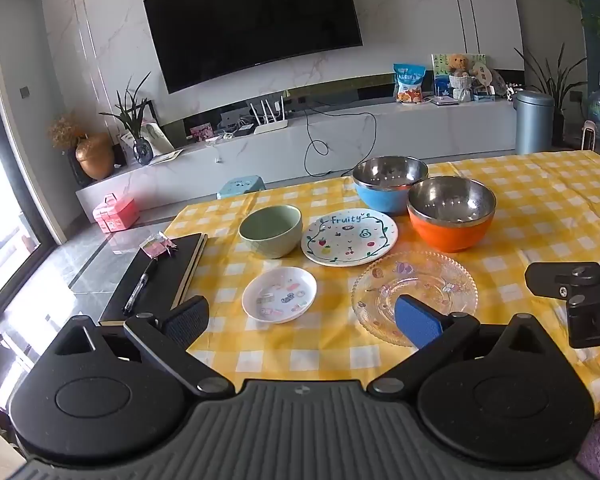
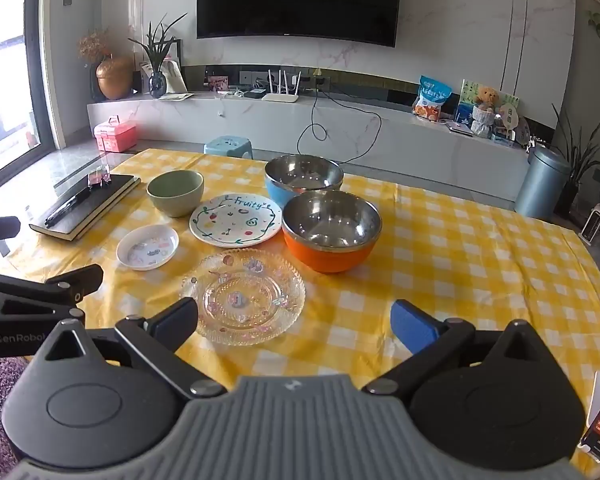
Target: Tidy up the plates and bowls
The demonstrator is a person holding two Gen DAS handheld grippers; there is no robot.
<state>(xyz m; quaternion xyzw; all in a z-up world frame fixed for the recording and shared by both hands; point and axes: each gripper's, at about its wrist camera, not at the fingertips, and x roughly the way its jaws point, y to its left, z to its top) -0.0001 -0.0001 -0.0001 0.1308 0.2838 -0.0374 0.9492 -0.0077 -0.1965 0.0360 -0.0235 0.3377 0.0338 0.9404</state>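
Two hand-held grippers, left (image 1: 302, 320) and right (image 2: 294, 322), gaped wide, empty, over the near edge of the clear scalloped glass plate (image 2: 244, 296) on the yellow-checked bench (image 2: 440, 248).

Daylight is pouring in from a window (image 2: 4, 80) at left, blowing it out white; fisheye distortion is bending the edges; the centre is staying sharp.

Each hand-held gripper (image 1: 302, 316) (image 2: 294, 322) is built of black linkage arms, blue finger pads (image 1: 418, 320), silver screws and a ribbed grey base.
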